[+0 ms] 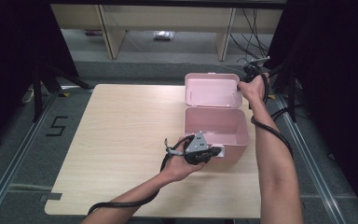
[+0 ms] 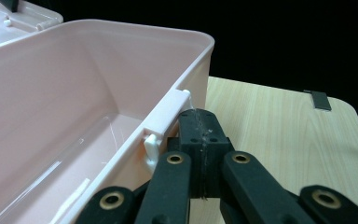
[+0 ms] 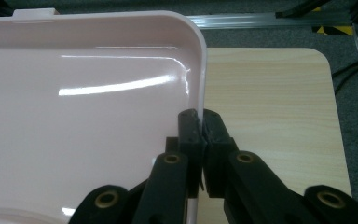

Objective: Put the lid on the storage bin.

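Left tongs (image 1: 217,151) at pink box (image 1: 235,125) latch, right tongs (image 3: 200,122) pinching lid (image 3: 84,116) edge

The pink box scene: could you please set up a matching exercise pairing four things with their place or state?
Things:
1. pink box
2. lid
3. left tool
4. right tool

Places or states:
A. shut on the lid's edge
B. shut, by the white latch on the box's front wall
C. swung open, leaning back
D. open and bare inside, on the wooden table

Pairs: 1-D, 2-C, 3-B, 4-A
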Tool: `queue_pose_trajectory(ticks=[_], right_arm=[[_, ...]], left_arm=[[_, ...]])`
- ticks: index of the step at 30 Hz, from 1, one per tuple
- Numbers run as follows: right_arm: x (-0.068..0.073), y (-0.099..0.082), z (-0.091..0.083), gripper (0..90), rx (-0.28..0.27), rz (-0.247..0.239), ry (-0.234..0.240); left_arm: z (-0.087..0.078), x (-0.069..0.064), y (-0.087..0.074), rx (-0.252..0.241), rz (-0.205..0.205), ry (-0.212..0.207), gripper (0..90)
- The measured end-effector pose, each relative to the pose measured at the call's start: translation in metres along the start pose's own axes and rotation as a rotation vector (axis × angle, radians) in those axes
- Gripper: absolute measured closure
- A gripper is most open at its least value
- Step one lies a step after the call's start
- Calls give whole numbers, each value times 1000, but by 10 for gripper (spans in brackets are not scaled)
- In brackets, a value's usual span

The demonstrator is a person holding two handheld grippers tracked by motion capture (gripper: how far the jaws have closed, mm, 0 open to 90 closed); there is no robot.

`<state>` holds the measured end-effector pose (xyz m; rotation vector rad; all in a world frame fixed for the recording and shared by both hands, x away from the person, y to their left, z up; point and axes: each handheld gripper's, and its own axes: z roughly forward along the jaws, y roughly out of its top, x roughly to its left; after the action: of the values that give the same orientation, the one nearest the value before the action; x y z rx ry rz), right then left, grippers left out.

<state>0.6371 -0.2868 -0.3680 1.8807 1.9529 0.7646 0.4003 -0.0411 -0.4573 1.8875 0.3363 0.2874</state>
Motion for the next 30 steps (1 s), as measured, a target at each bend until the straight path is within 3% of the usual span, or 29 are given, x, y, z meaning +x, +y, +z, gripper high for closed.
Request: queue_pose_trajectory(ticks=[4,5,6,10,11,12,17,18,20,22,23,24,30], right_arm=[[1,1,-3,892,-10,-6,0],[2,0,-4,892,-5,20,5],[1,1,-4,892,-13,-3,3],[1,1,-8,893,-20,-8,3],[4,1,-9,893,-16,22,8],[2,2,-10,894,-21,-5,3],[3,2,-15,894,-36,-10,5],[5,1,-17,894,-34,17,9],[3,2,-19,895,-43,-17,4],[4,2,-20,895,-47,-15,6],[7,1,-21,895,-43,26,14],[4,2,-21,895,-52,-19,8],[6,2,-26,895,-66,-7,11]], left_arm=[[0,0,0,1,-5,-6,900],[0,-1,0,1,-9,-7,900],[0,-1,0,2,-11,-8,900],[0,-2,0,5,-18,-7,900],[0,-2,0,4,-15,-7,900],[0,-2,0,11,-27,-9,900],[0,-2,0,14,-27,-9,900],[0,-2,0,15,-27,-9,900],[0,-2,1,19,-26,-11,900],[0,-2,1,20,-25,-10,900],[0,-2,1,20,-26,-11,900],[0,-2,1,20,-26,-10,900],[1,-2,1,21,-29,-13,900]])
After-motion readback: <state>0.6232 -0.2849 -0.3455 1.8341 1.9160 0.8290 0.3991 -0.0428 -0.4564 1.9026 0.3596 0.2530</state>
